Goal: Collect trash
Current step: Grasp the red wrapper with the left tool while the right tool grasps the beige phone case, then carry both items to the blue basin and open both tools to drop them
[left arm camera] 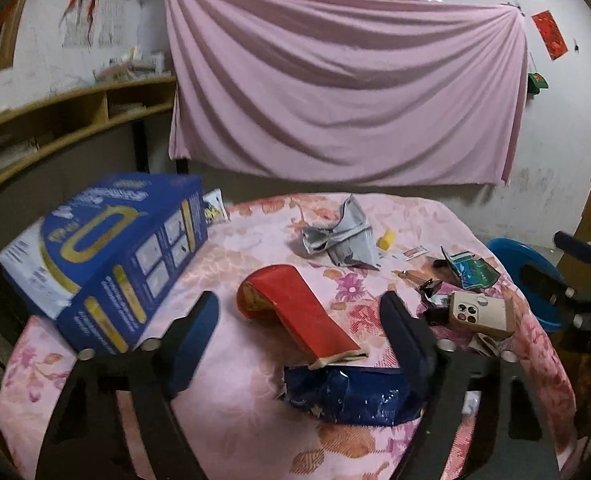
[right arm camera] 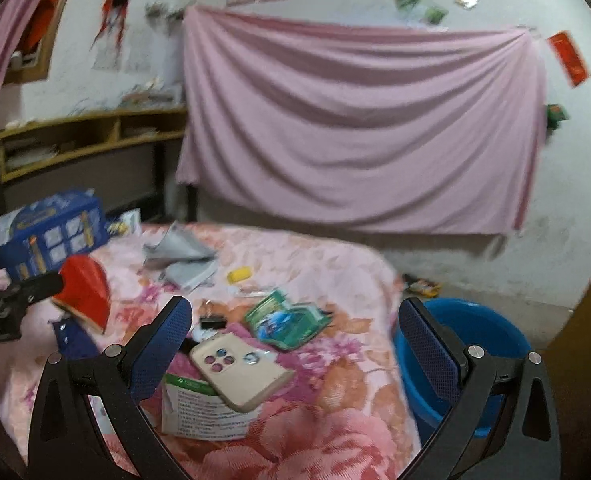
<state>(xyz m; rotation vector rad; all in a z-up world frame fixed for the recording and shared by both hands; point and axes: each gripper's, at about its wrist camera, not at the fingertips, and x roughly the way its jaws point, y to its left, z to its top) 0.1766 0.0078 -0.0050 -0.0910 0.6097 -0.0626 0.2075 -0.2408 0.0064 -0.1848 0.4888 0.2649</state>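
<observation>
My left gripper [left arm camera: 300,300] stands open over the near part of the table, and a red folded carton [left arm camera: 295,312] lies between its fingers with a gap on each side. A torn blue foil wrapper [left arm camera: 347,396] lies just under the carton's near end. My right gripper [right arm camera: 295,330] is open above a green wrapper [right arm camera: 291,322], a beige phone case [right arm camera: 239,376] and a white printed paper [right arm camera: 199,412]. Nothing is held. The right wrist view shows the left gripper [right arm camera: 27,270] at the left edge, beside the red carton [right arm camera: 85,292].
The table wears a pink floral cloth [left arm camera: 231,420]. A large blue box [left arm camera: 107,256] stands at its left, with crumpled grey plastic [left arm camera: 339,240] and a small yellow piece [left arm camera: 386,239] further back. A blue bucket [right arm camera: 463,360] stands on the floor at the table's right. Pink drape behind.
</observation>
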